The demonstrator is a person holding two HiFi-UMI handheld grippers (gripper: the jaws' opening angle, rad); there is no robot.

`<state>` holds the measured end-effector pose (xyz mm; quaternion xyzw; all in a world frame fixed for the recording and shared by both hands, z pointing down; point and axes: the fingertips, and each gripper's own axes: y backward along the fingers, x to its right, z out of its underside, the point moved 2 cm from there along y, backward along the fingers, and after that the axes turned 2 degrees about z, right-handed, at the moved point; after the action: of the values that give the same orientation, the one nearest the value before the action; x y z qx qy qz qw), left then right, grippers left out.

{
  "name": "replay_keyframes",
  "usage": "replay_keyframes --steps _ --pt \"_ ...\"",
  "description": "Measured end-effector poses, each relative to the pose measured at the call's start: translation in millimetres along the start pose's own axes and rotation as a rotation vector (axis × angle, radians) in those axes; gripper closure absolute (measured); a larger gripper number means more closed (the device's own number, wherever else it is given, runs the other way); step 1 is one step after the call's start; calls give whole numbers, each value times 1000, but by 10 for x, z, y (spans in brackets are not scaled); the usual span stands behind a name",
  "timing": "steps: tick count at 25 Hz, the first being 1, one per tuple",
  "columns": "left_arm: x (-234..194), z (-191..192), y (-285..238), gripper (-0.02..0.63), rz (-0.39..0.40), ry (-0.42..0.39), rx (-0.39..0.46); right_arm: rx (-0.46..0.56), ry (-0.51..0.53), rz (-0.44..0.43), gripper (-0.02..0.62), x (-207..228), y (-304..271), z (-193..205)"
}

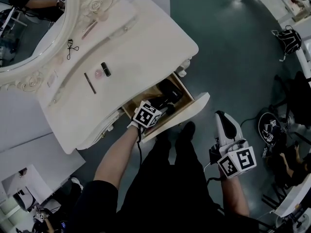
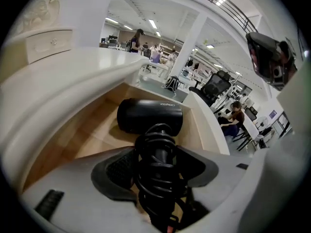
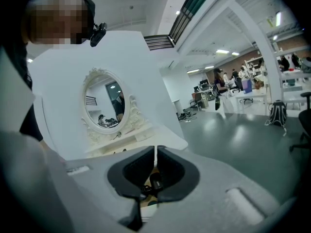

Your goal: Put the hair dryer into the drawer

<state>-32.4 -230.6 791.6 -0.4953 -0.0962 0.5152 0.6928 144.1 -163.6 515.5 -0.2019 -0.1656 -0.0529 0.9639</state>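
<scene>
Vanity surface (image 1: 146,47) has its drawer (image 1: 192,109) open; hair dryer (image 2: 149,115) sits inside, ahead of the left gripper (image 2: 156,154) clamping its handle. Seemingly only release remains. Right gripper (image 3: 155,154) closed, empty.

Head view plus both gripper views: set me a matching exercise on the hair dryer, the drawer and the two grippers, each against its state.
Things:
1. hair dryer
2. drawer
3. left gripper
4. right gripper

States:
A. pulled open, wooden inside
B. jaws together, nothing between them
C. jaws shut on a thing
D. black, held by its lower end

Pairs: 1-D, 2-A, 3-C, 4-B
</scene>
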Motion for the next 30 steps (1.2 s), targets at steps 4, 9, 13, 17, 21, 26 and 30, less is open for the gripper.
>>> replay_keyframes --steps 4,9,13,17,21,26,30 --pt "-44 93 -108 348 -31 -88 -33 -15 1 -16 577 -30 -4 52" --pt "-92 159 -182 345 -86 -181 -56 -28 5 -33 578 -59 2 121" --pt "-121 256 -264 341 -107 -222 -103 -30 9 -38 578 -92 35 137" --pt "-158 301 -306 339 -119 -223 -126 -29 10 -37 577 -96 79 144" --pt "-166 221 -258 339 -133 -195 -98 -21 11 -34 578 -90 126 155" --pt "-89 87 -83 333 -149 -195 -52 -3 22 -40 578 -132 171 101" --pt "75 -121 208 333 -125 -175 43 14 35 -42 578 -169 197 19"
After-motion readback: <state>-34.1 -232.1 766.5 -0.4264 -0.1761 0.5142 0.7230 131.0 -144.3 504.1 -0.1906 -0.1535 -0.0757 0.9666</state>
